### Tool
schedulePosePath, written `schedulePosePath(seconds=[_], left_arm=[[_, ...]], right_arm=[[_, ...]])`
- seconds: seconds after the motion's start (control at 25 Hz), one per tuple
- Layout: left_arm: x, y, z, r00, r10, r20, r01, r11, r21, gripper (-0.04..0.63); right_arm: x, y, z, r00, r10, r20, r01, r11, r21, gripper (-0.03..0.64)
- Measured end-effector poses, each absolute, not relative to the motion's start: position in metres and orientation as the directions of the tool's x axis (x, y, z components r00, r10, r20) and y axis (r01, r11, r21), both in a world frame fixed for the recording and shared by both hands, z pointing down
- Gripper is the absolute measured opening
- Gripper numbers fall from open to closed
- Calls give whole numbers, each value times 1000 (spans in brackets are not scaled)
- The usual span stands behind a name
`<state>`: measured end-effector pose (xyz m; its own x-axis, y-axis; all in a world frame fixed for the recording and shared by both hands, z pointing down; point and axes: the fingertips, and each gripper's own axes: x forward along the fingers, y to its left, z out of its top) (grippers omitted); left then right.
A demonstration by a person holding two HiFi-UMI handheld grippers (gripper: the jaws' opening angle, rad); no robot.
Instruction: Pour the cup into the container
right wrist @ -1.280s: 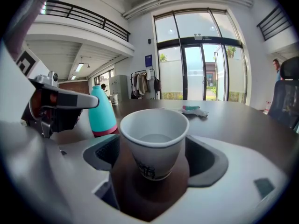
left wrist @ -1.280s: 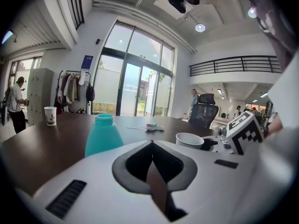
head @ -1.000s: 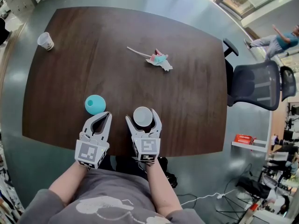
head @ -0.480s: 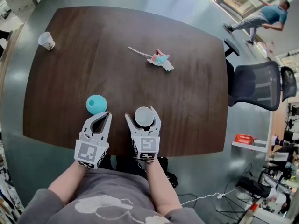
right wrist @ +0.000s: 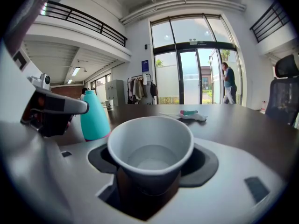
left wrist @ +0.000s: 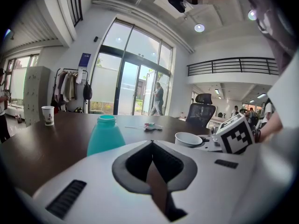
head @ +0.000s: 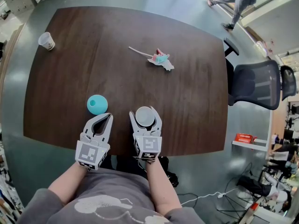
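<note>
The right tool (head: 145,111) has just been closing and hugs the white paper cup (head: 145,117), its jaws against the cup's sides. The cup stands upright between them near the front edge of the dark wooden surface (head: 117,31). The left tool (head: 109,115) sits just beside the right one, its jaws fully together with nothing between them. The teal bottle (head: 96,104) stands upright just beyond the left tool's tips, apart from them and to the left of the cup. A second paper cup (head: 46,40) stands at the far left corner. A crumpled wrapper (head: 160,59) lies farther back, near the middle. An office chair (head: 254,84) stands off the right edge.
</note>
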<state>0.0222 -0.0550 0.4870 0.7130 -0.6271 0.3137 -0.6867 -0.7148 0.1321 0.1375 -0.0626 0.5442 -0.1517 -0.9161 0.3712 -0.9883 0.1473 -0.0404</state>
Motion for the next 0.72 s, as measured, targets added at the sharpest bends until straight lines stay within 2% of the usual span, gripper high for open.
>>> schedulePosePath(seconds=[0.36, 0.72], left_arm=[[17, -56, 486, 706, -632, 320, -694, -708, 131, 8], [6, -52, 473, 705, -660, 260, -705, -692, 154, 8]], right_arm=[[139, -63, 544, -147, -918, 367, -989, 141, -42, 302], [141, -63, 545, -144, -918, 369, -989, 140, -37, 302]])
